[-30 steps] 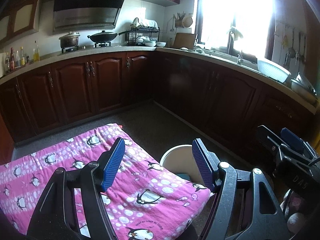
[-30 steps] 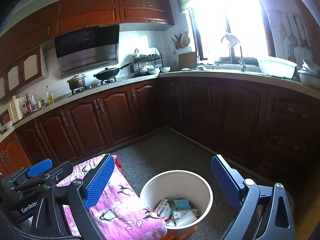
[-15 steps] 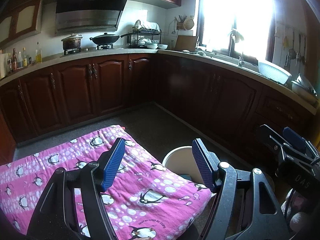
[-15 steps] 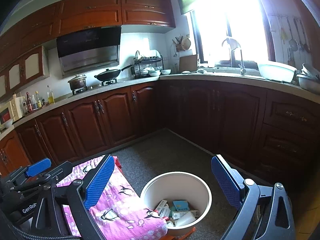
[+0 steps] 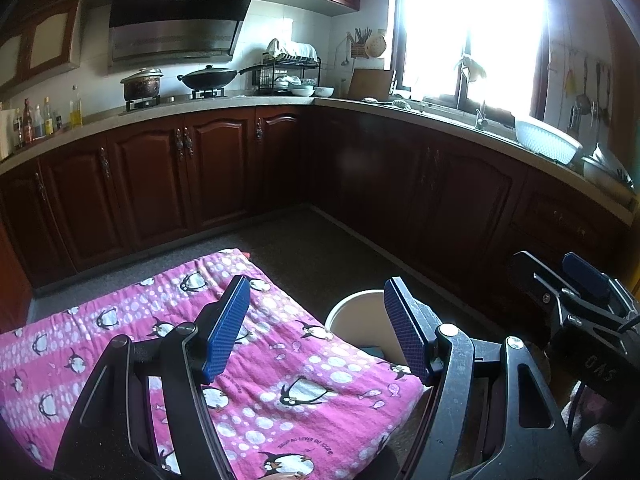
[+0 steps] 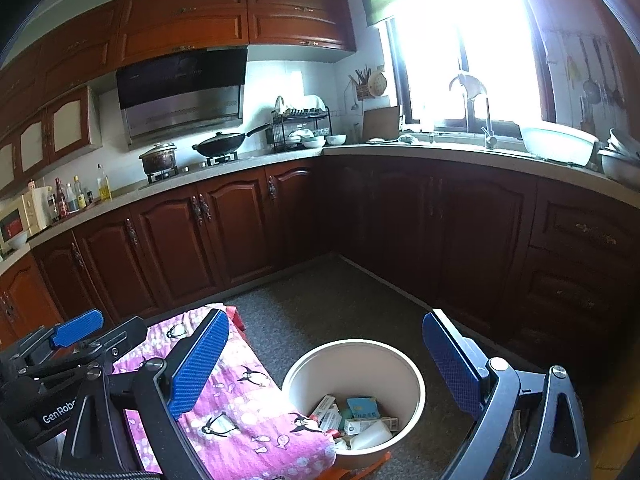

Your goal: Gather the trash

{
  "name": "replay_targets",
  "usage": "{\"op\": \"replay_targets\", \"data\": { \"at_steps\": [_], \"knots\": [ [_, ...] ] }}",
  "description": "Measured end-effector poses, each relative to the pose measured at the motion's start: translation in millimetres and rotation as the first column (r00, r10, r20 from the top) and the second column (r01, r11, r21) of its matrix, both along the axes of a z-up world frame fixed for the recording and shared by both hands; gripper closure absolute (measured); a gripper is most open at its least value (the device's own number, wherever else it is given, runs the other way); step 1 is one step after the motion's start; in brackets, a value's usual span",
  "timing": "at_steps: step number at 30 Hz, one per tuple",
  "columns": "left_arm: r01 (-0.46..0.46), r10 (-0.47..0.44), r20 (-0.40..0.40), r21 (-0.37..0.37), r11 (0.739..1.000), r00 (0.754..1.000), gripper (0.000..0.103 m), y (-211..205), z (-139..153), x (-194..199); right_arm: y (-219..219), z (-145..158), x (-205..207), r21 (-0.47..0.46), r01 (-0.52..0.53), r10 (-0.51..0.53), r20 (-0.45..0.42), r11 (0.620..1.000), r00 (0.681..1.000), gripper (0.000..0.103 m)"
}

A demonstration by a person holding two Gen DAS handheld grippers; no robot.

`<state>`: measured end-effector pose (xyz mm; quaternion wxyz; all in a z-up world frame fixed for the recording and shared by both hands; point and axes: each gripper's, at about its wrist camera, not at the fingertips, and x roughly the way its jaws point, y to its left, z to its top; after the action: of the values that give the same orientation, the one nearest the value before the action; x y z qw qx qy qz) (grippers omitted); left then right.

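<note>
The trash (image 6: 362, 416) lies in the bottom of a round cream bin (image 6: 408, 364) that stands on the kitchen floor (image 6: 320, 304): a light blue carton, two or three white boxes and a white bottle can be made out, the rest too jumbled to count. The bin sits just beside the corner of a pink penguin-print blanket (image 6: 240, 408), whose edge touches or overhangs the bin's near left rim. Something orange shows under the bin's base.

The right gripper (image 6: 326, 364) hangs above and in front of the bin, its two blue-padded fingers spread wide with nothing between them, the bin's mouth showing in the gap. The left gripper (image 5: 316, 328) is over the blanket (image 5: 120, 320), likewise released and holding nothing; from its camera only the far part of the bin (image 5: 352, 312) shows past the blanket's corner, between its fingers. Each gripper appears at the edge of the other's view.

Nothing lies on the blanket that can be seen. Around the floor run dark red wooden cabinets (image 6: 224, 232) under a pale counter (image 6: 440, 156). On the counter stand one lidded pot (image 6: 158, 160) and one black wok (image 6: 220, 143) on the stove, one dish rack (image 6: 302, 126), a cluster of bottles (image 6: 76, 196) at the left, and one large white basin (image 6: 558, 144) near the tap below the bright window (image 6: 460, 56)
</note>
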<state>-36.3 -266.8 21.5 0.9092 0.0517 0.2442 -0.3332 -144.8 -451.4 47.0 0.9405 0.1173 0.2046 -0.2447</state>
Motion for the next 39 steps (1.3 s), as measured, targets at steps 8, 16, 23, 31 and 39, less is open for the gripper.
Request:
{"op": "replay_targets", "data": {
  "at_steps": [8,16,23,31,39],
  "knots": [
    [-0.003,0.003,0.0,0.004,1.0,1.0,0.034,1.7,-1.8,1.2,-0.7,-1.4,0.2,0.006,-0.003,0.003,-0.004,1.0,1.0,0.007],
    [-0.003,0.003,0.001,0.011,1.0,1.0,0.034,2.7,-3.0,3.0,-1.5,-0.5,-0.1,0.006,-0.006,0.006,-0.01,1.0,1.0,0.007],
    [-0.003,0.003,0.005,0.015,1.0,1.0,0.034,3.3,-4.3,3.4,-1.8,-0.7,-0.1,0.008,-0.008,0.008,-0.011,1.0,1.0,0.007],
    [-0.003,0.003,0.006,0.016,1.0,1.0,0.034,3.8,-4.8,3.7,-1.7,-1.1,0.9,0.008,-0.01,0.01,-0.013,1.0,1.0,0.007],
    [0.001,-0.001,0.003,0.017,1.0,1.0,0.034,4.1,-5.8,3.6,-1.4,-3.4,0.9,0.011,-0.013,0.014,-0.018,1.0,1.0,0.007]
  ]
}}
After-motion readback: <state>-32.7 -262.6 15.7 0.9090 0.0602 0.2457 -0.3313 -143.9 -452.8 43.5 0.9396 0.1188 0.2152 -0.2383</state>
